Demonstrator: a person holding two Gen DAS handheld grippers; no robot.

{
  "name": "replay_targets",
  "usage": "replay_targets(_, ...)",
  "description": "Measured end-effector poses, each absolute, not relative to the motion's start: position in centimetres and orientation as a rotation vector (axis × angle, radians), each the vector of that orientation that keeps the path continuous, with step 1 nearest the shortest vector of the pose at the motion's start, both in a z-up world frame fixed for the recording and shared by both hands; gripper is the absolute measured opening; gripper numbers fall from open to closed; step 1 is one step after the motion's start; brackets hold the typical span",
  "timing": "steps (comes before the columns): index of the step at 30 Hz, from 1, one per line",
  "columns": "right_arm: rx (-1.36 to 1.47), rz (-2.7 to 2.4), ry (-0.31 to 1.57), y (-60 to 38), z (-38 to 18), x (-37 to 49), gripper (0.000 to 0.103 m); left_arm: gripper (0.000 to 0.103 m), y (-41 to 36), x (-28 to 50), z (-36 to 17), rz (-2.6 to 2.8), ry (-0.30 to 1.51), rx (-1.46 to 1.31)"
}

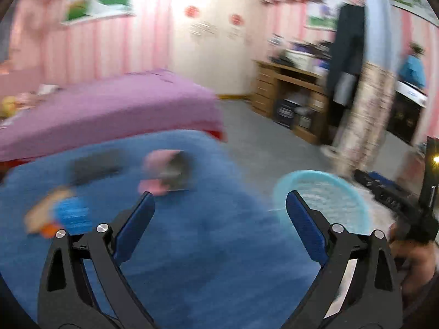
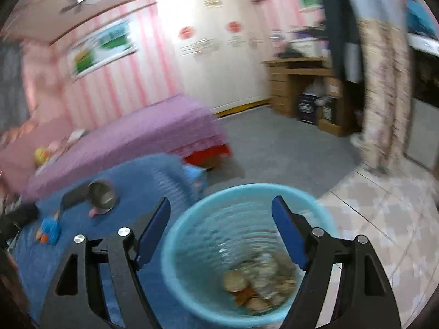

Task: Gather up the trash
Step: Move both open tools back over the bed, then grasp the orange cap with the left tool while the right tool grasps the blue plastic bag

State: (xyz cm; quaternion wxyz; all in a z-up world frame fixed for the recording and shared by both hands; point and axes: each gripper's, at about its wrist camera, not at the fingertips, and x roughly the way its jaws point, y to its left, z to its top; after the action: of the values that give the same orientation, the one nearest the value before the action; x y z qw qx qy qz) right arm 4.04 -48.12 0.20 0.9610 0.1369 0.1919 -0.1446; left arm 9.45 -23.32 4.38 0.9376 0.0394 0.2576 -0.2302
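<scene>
A light blue waste basket stands beside a blue cloth surface, with crumpled paper trash in its bottom. My right gripper hangs open above the basket's mouth with nothing between its blue pads. In the left wrist view my left gripper stands wide open over the blue cloth, holding nothing; the basket lies to its right. On the cloth farther off lie a pink and grey item, a dark flat object and a blue, tan and orange wrapper. Both views are blurred.
A purple-covered bed sits behind the blue cloth. A wooden desk stands at the far wall beside a white wardrobe. A person's patterned trouser legs stand at the right. A metal bowl rests on the cloth.
</scene>
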Motion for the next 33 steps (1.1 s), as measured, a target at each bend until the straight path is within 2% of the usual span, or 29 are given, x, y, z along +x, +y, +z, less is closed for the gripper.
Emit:
replay_targets(6, 0.290, 0.023, 0.404, -37.2, 0.3, 8.8, 0.080, 0.096, -8.9, 7.9, 4.4, -0.145, 0.465, 0.177)
replay_targets(9, 0.251, 0.117, 0.413, -31.1, 0.2, 11.0, 0.080, 0.096, -3.1, 8.8, 3.0, -0.069, 0.475, 0.048)
replay_targets(14, 0.162, 0.148, 0.430, -24.9, -1.0, 13.8, 0.081, 0.096, 0.9, 10.6, -0.3, -0.009, 0.493, 0.001)
replay_targets(20, 0.114, 0.162, 0.497, -21.3, -2.6, 16.5, 0.081, 0.096, 5.1, 14.0, -3.8, 0.035, 0.620, -0.030)
replay_targets(33, 0.159, 0.245, 0.633, -15.7, -3.8, 22.5, 0.081, 0.096, 9.1, 14.4, -4.1, 0.045, 0.629, -0.144)
